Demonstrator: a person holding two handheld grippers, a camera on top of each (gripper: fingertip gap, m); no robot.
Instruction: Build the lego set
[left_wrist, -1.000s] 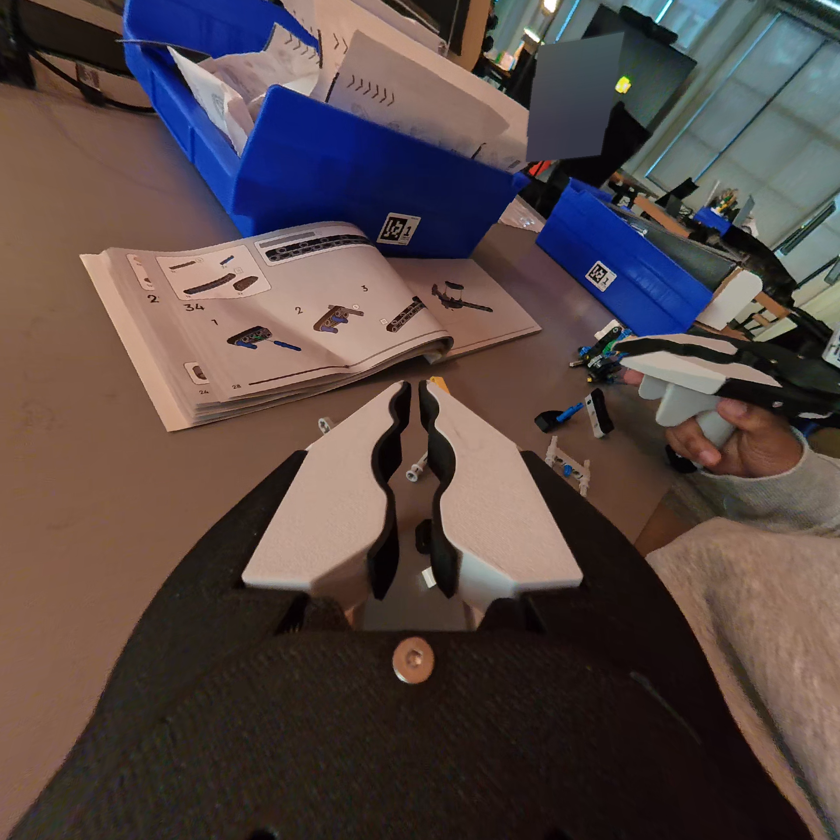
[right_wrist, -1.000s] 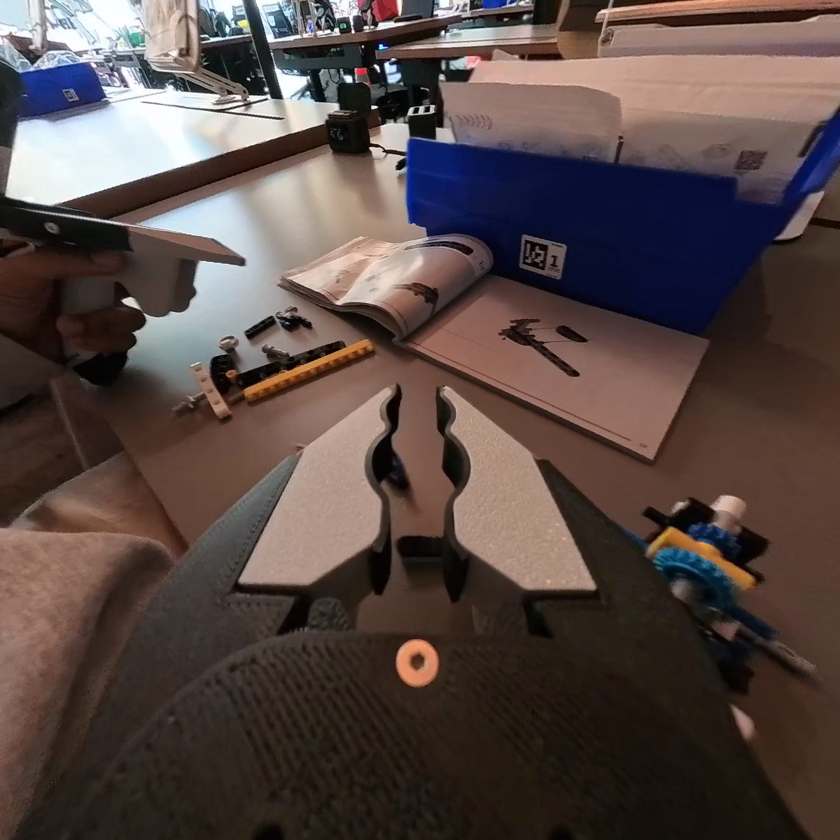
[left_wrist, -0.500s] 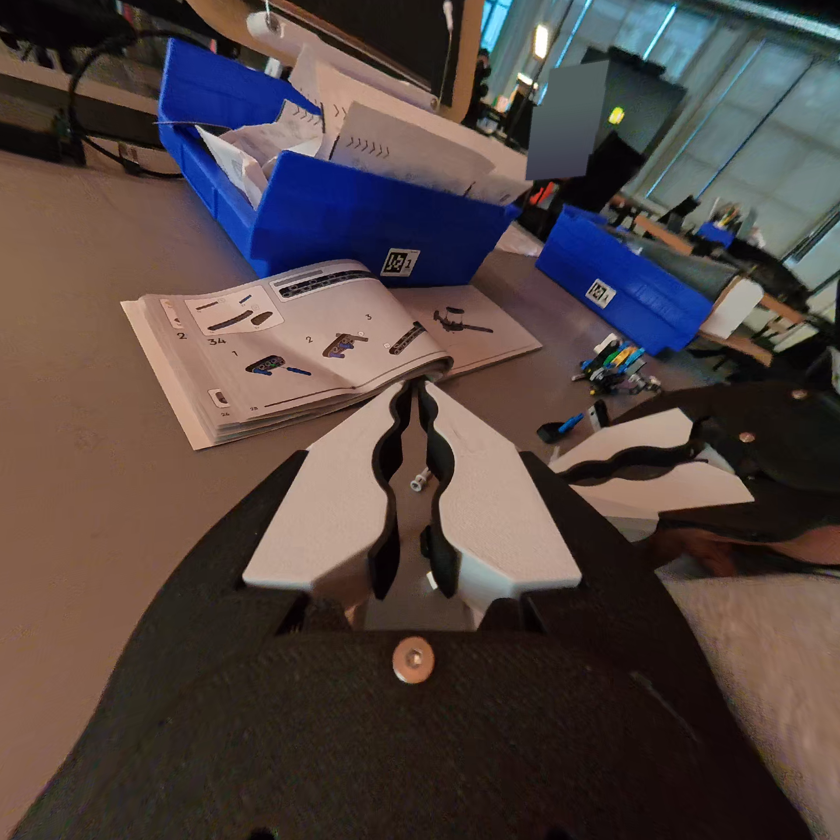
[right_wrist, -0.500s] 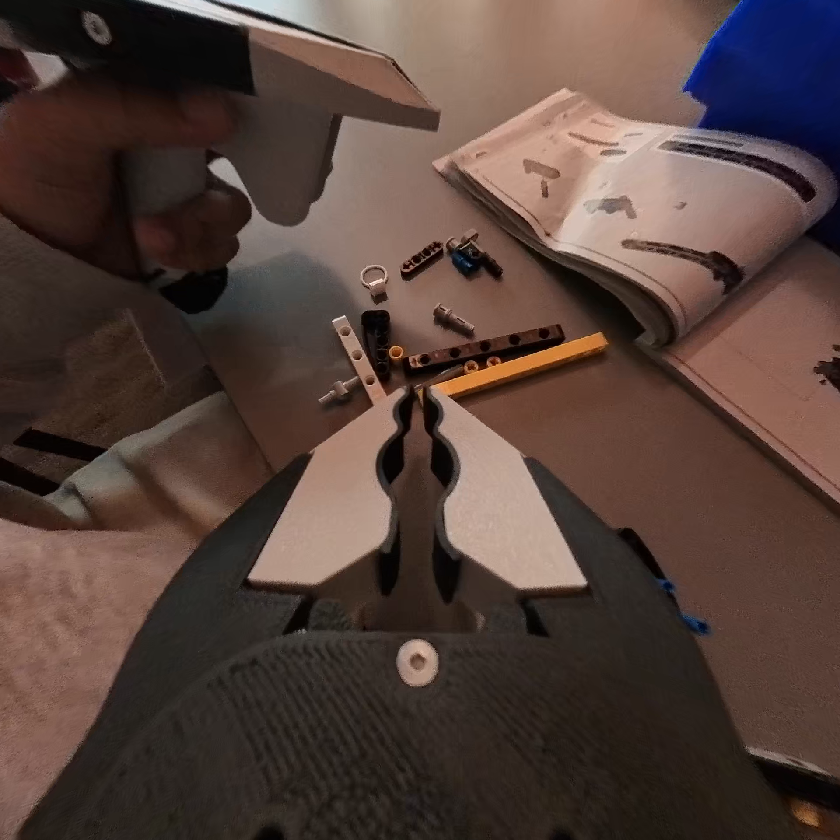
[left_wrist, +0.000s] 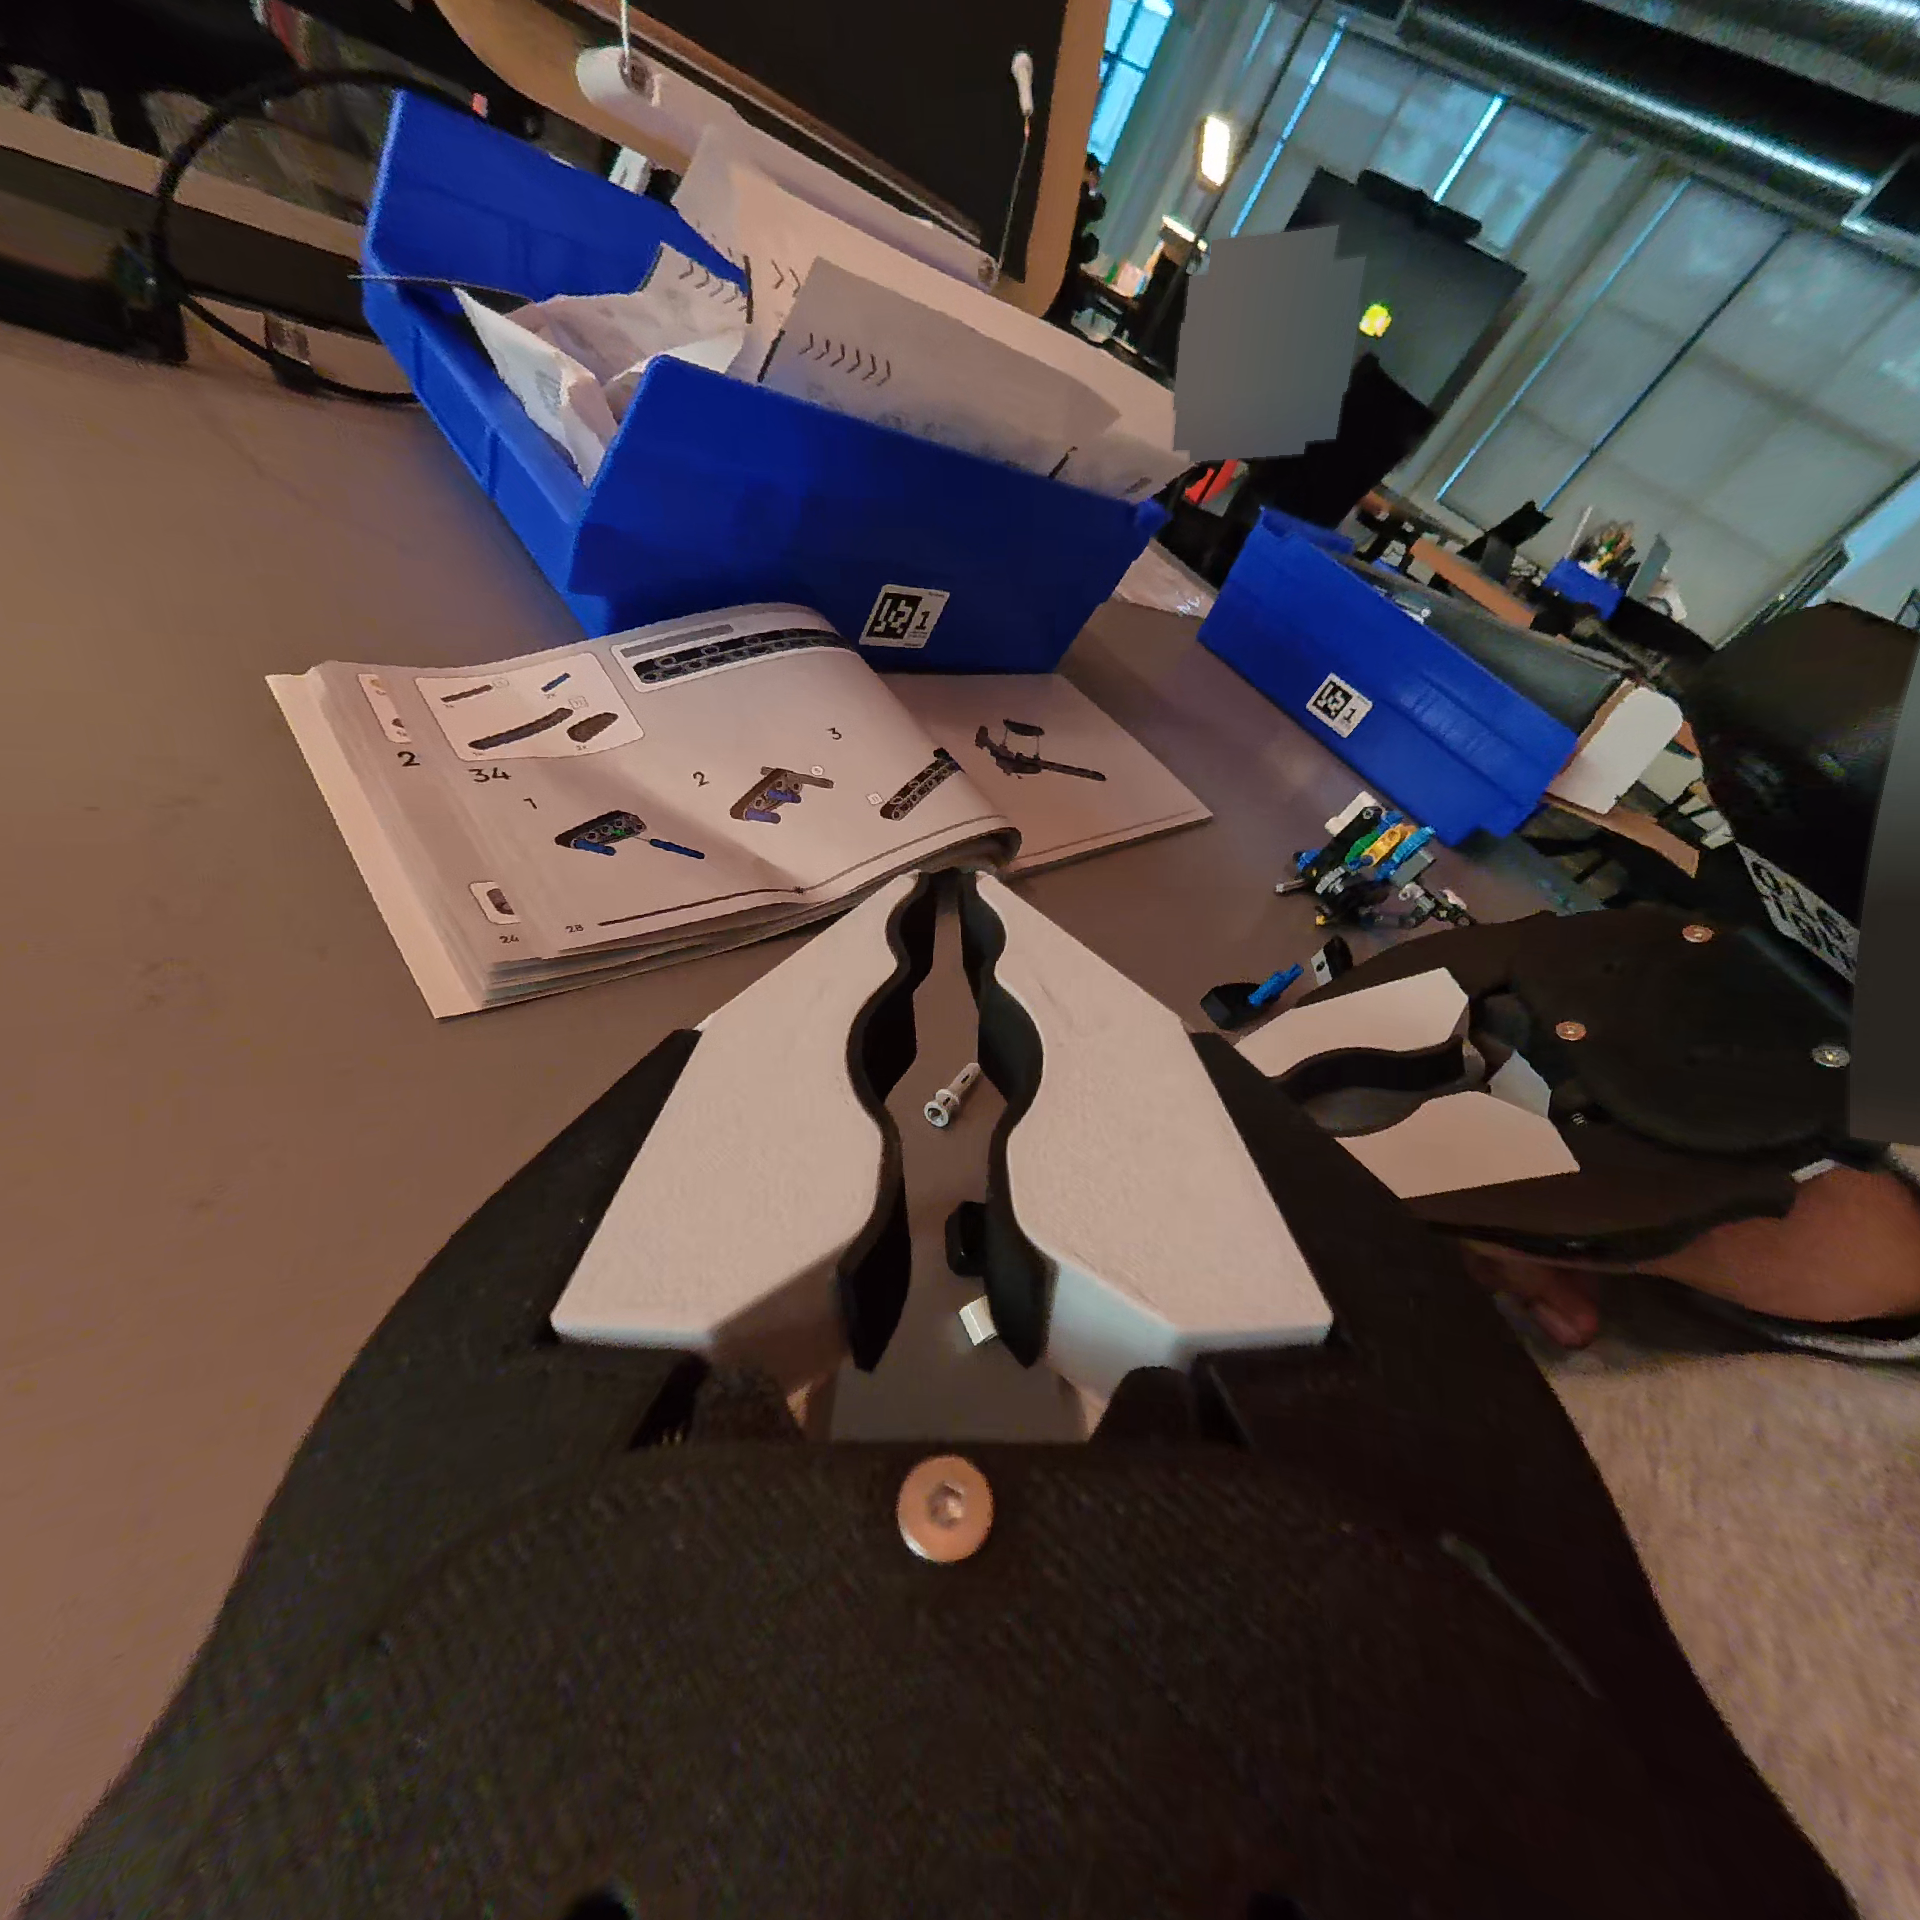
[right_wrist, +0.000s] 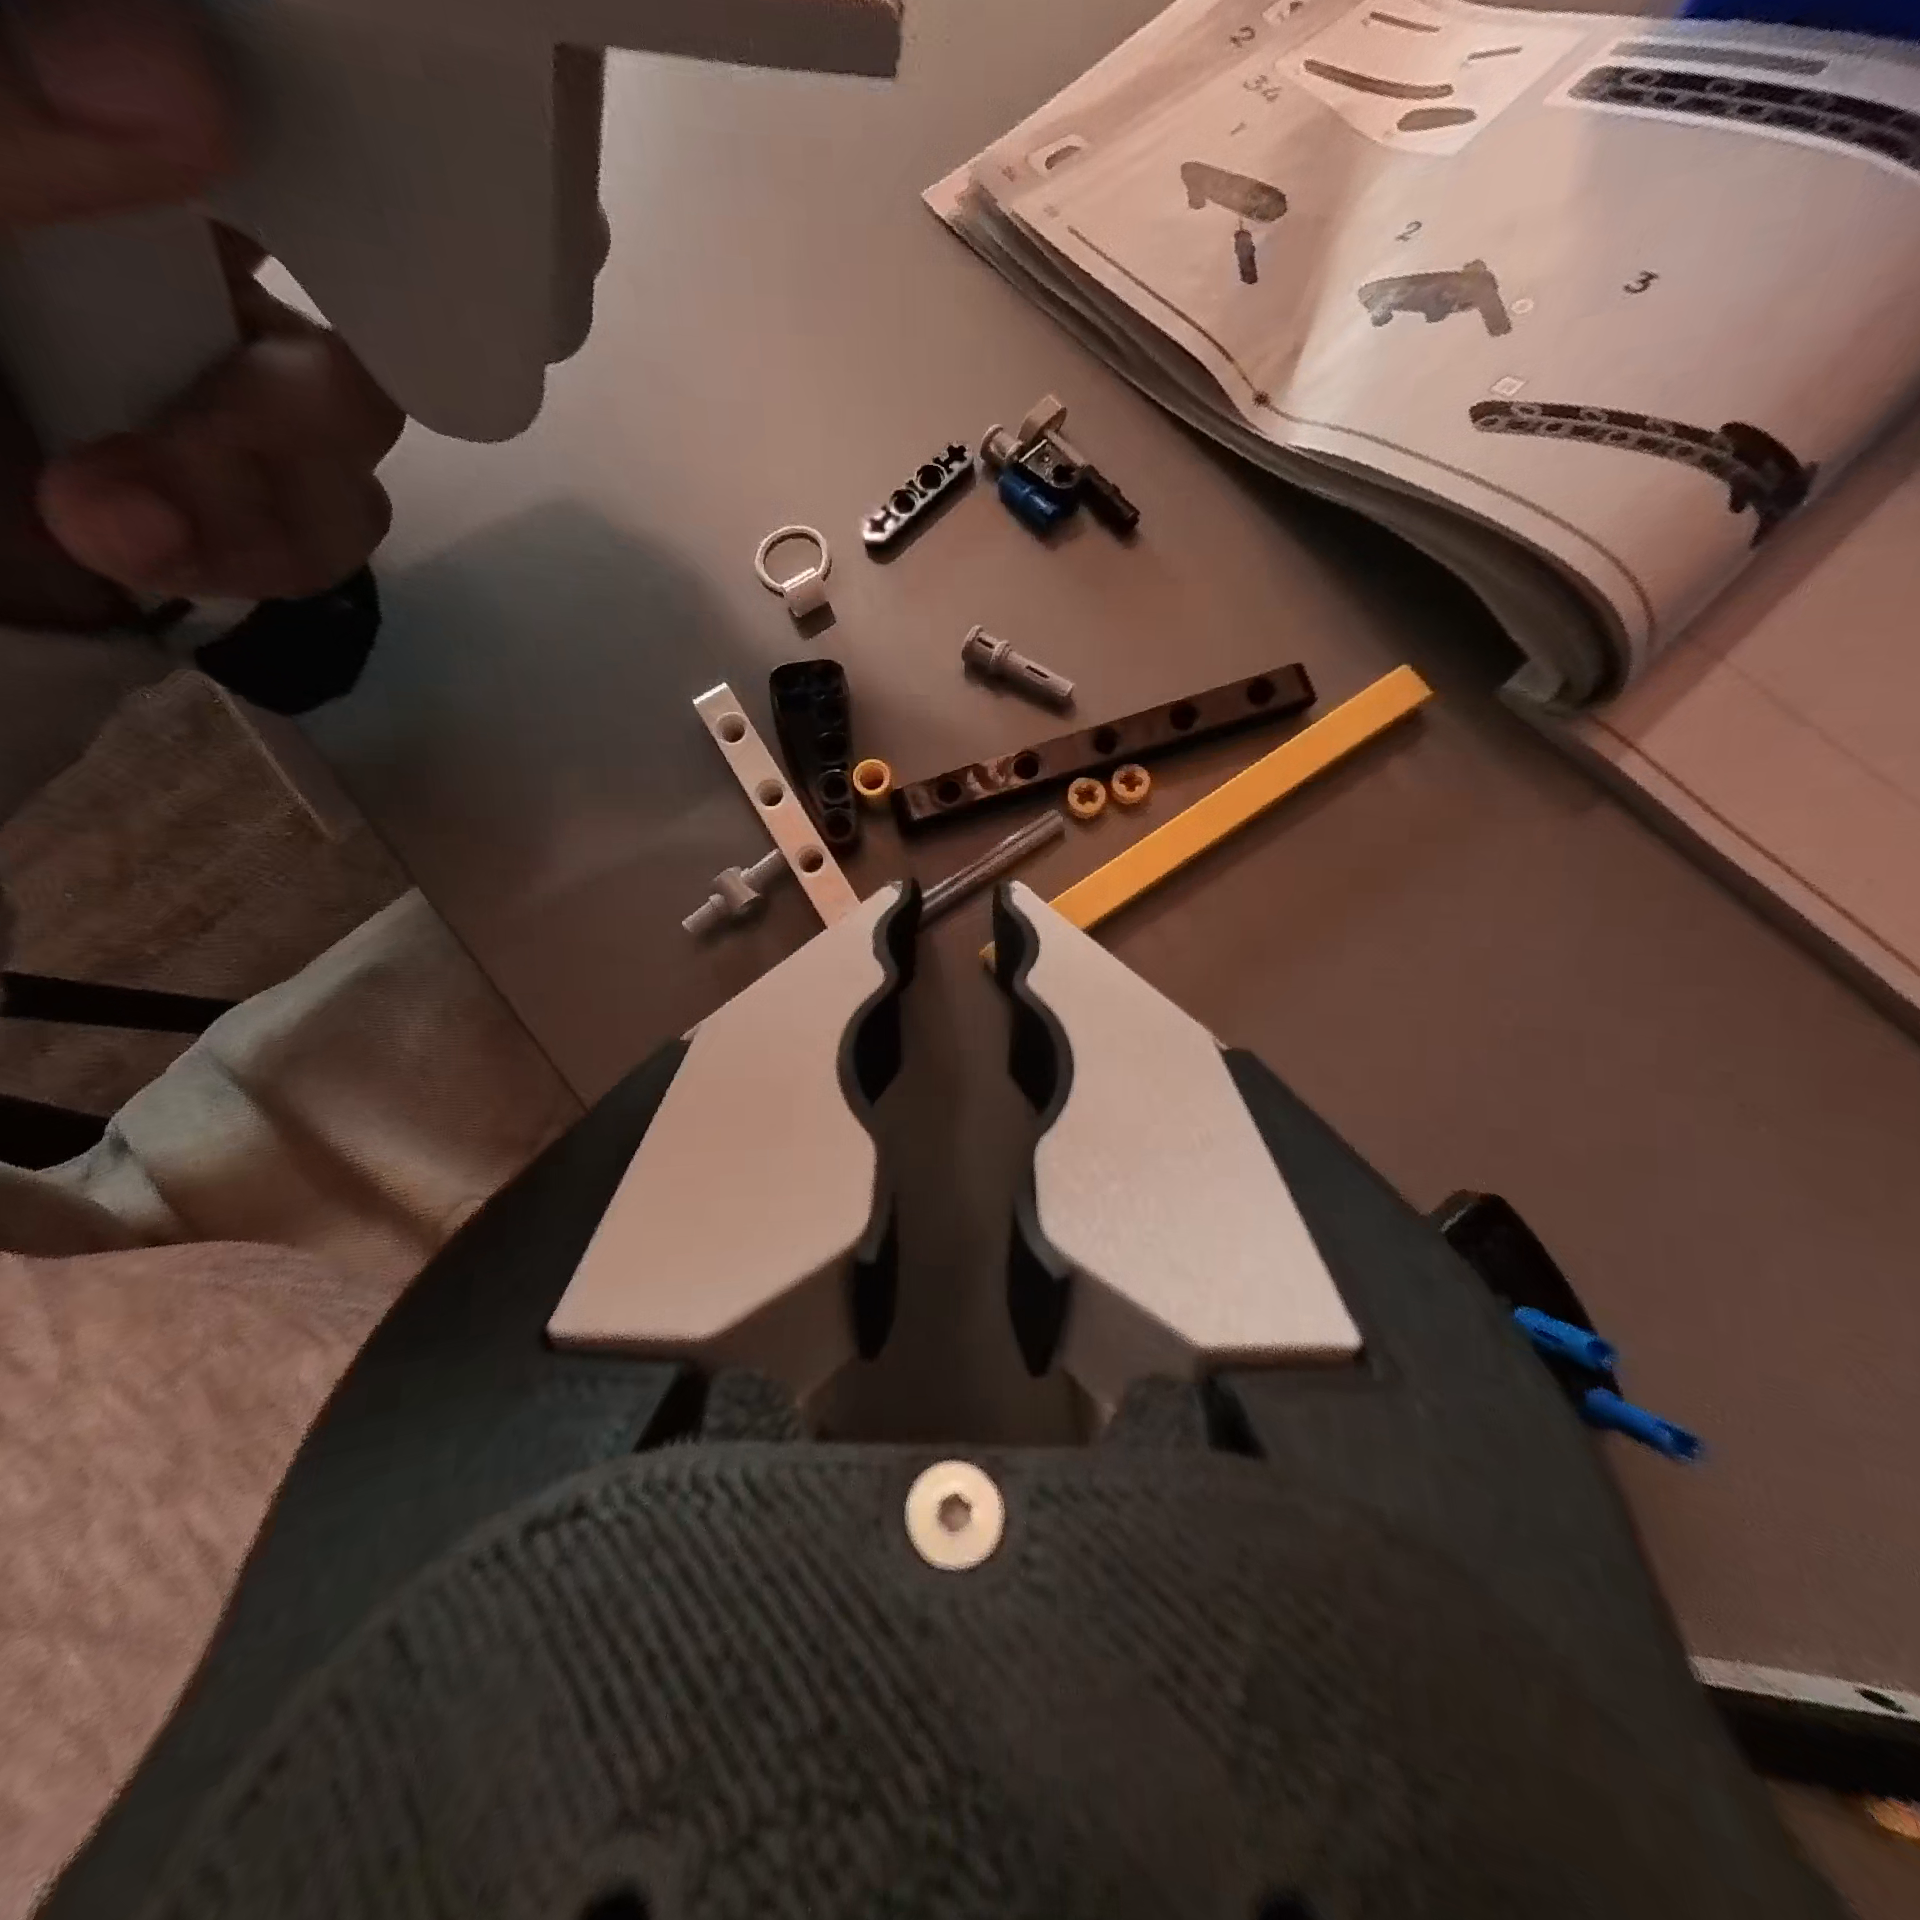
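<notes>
**Two claws over loose pieces**

We held the left claw (left_wrist: 945, 902) nearly clenched and empty above the desk (left_wrist: 208, 1091), a small grey pin (left_wrist: 951, 1093) lying below its fingers. At 12 o'clock lay the open instruction booklet (left_wrist: 665, 800). Our right claw (right_wrist: 954, 906) hung slightly parted, grasping nothing, over a thin grey axle (right_wrist: 997, 852), with the yellow beam (right_wrist: 1247, 795) at 1 o'clock.

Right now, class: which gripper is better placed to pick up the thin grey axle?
Right. The right gripper is open, tips straddling the grey axle; the left gripper, nearly closed, points at the booklet.
</notes>
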